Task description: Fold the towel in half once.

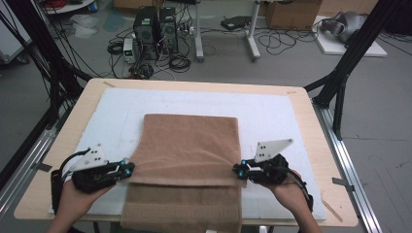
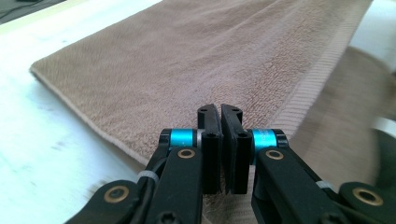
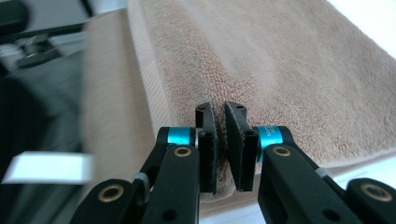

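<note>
A brown towel (image 1: 189, 145) lies on the white foam board (image 1: 272, 111), its near part hanging over the table's front edge. An upper layer with a ribbed hem is raised above the lower layer. My left gripper (image 1: 128, 170) is shut on that layer's near left corner. My right gripper (image 1: 236, 170) is shut on its near right corner. In the left gripper view the jaws of my left gripper (image 2: 220, 112) pinch the towel (image 2: 187, 56) by its hem. In the right gripper view my right gripper (image 3: 220, 109) clamps the edge of the towel (image 3: 289, 70).
The board rests on a wooden table (image 1: 305, 114). Black frame posts (image 1: 340, 82) stand at the table's right, and more at its left. Computer towers (image 1: 155, 29) and cables sit on the floor beyond the far edge. Bare board lies on both sides of the towel.
</note>
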A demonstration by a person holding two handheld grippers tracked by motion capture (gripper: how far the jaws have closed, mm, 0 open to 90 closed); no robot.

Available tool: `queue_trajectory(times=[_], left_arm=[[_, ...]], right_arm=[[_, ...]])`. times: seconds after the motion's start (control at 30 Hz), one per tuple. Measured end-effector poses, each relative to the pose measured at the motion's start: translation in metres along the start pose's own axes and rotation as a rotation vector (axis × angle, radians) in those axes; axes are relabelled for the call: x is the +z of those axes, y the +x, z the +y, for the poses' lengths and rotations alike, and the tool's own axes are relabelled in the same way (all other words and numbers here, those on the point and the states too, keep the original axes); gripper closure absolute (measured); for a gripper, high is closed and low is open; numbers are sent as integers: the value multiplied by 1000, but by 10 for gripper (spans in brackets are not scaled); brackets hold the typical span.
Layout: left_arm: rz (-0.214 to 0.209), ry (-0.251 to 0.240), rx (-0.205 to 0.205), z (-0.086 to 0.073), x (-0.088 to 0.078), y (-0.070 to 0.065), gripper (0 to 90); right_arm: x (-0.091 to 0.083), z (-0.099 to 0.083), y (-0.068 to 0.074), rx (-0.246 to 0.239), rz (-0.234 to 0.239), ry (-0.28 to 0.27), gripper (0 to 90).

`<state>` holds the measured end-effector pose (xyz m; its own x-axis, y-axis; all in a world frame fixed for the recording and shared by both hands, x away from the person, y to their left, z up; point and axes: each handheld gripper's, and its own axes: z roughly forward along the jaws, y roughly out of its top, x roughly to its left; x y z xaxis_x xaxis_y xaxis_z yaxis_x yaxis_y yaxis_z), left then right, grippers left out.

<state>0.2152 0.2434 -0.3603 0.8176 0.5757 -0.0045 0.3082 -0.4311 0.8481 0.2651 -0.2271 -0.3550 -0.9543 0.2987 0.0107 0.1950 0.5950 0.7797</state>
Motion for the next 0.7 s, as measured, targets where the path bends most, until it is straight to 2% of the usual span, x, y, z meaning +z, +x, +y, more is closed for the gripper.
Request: queue_trajectory(times=[0.03,0.07,0.1,0.13,0.17,0.2,0.3,0.4,0.47,0.57,0.63,0.7], left_arm=[[-16,8,21,-1,-6,-7,856],[-23,11,24,-2,-9,-12,818],[-17,18,25,-4,-12,-14,726],[-4,29,24,-5,-15,-15,664],[7,34,25,-6,-16,-13,656],[19,35,12,-8,-15,-8,638],[55,28,8,-9,-9,3,611],[57,-17,-28,-7,2,15,538],[70,-40,-36,-4,14,22,516],[95,-32,-36,1,30,34,496],[148,-12,-10,4,44,45,493],[161,-4,-14,6,55,54,489]], right_arm=[[-6,0,9,-20,27,2,793],[-10,-1,15,-21,40,-5,720],[-12,-1,18,-17,47,-13,671],[-15,-2,20,-7,64,-21,664],[-17,-3,22,-10,67,-25,644],[-18,-4,21,-10,49,-26,628],[-13,-5,13,12,23,-19,584],[-3,-7,1,38,-17,-5,536],[4,-7,-10,66,-49,3,512],[16,-8,-29,97,-83,5,478],[24,-7,-43,123,-93,-2,453],[33,-4,-58,134,-129,10,430]])
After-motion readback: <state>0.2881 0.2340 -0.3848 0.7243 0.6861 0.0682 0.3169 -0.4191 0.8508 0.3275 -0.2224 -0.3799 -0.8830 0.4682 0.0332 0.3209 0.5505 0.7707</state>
